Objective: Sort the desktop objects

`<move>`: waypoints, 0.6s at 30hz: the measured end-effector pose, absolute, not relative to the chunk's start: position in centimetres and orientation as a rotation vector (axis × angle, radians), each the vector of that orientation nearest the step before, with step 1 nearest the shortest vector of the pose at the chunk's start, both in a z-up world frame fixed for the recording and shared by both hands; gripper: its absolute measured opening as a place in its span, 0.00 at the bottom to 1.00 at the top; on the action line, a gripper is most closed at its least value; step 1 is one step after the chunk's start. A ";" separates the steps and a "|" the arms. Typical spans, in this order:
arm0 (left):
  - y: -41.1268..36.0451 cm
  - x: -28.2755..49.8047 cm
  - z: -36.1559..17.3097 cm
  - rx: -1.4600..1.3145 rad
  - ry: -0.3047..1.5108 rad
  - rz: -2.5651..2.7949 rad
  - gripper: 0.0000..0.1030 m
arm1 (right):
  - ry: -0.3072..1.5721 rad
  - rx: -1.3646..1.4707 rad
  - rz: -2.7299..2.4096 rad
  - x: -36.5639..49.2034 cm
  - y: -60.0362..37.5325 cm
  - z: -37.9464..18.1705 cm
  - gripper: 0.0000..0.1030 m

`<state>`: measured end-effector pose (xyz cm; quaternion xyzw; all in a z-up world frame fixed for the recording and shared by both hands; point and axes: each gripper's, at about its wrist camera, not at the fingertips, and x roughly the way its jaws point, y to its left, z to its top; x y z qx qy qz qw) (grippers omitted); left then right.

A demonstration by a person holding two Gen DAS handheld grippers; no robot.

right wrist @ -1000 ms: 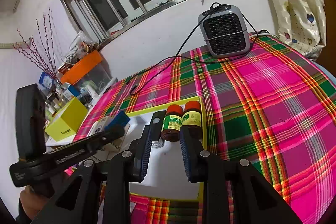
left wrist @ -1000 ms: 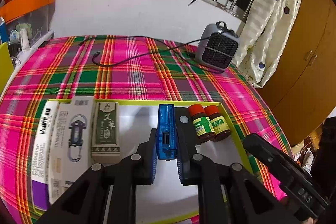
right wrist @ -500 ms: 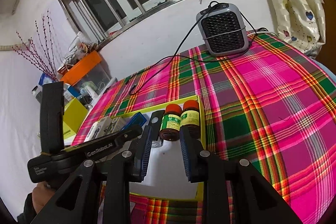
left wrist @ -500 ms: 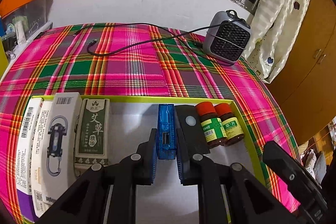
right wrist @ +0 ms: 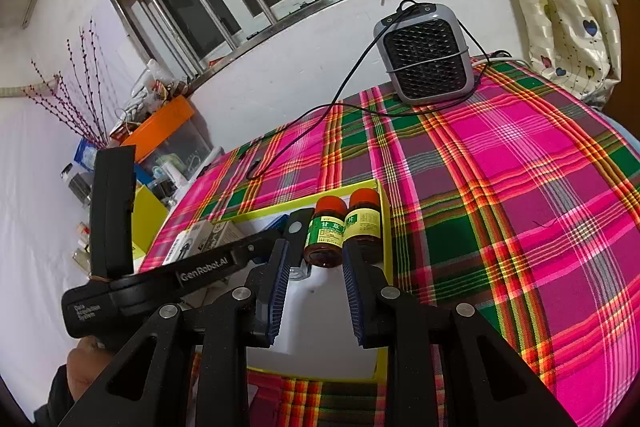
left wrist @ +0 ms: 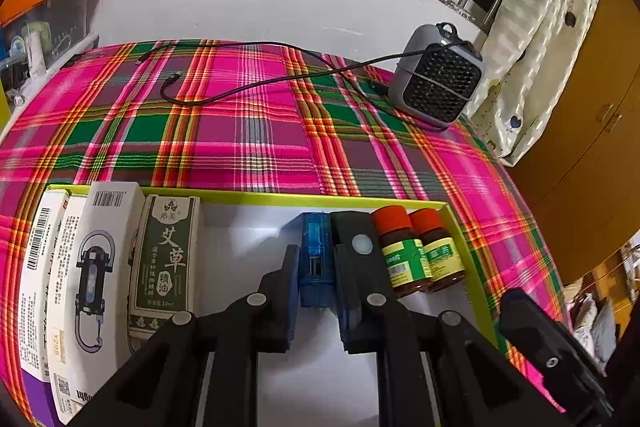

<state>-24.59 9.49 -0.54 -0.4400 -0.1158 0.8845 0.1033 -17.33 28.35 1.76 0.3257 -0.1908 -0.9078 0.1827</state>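
Observation:
A blue see-through box [left wrist: 316, 235] stands on edge between the pads of my left gripper [left wrist: 316, 261], which is shut on it over the white floor of a yellow-rimmed tray [left wrist: 320, 200]. Right of it lies a flat black item [left wrist: 354, 247], then two brown bottles [left wrist: 404, 255] with red caps. Several cartons [left wrist: 104, 267] lie at the tray's left. In the right wrist view my right gripper [right wrist: 316, 253] stands open near the tray's right rim, the bottles [right wrist: 324, 231] just beyond its tips, untouched. The left gripper's body [right wrist: 180, 273] crosses on the left.
A grey heater [left wrist: 436, 83] stands at the back right of the plaid cloth, its black cable [left wrist: 240, 91] trailing across the far side. Left of the table are a yellow box [right wrist: 148, 215] and an orange-lidded bin [right wrist: 164, 123]. A hand [right wrist: 86, 359] holds the left gripper.
My left gripper has moved forward and lower over the tray with the blue box still in it, so the cartons and bottles look nearer. The right gripper has stayed put.

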 end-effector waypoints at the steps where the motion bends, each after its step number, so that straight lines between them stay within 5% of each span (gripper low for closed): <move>1: 9.4 -24.6 -0.5 -1.296 -0.353 2.606 0.16 | -0.539 0.920 -2.561 -17.3 28.3 1.7 0.28; 18: 9.1 -24.7 -0.3 -1.302 -0.441 2.551 0.18 | -0.542 0.930 -2.562 -17.4 28.6 1.5 0.28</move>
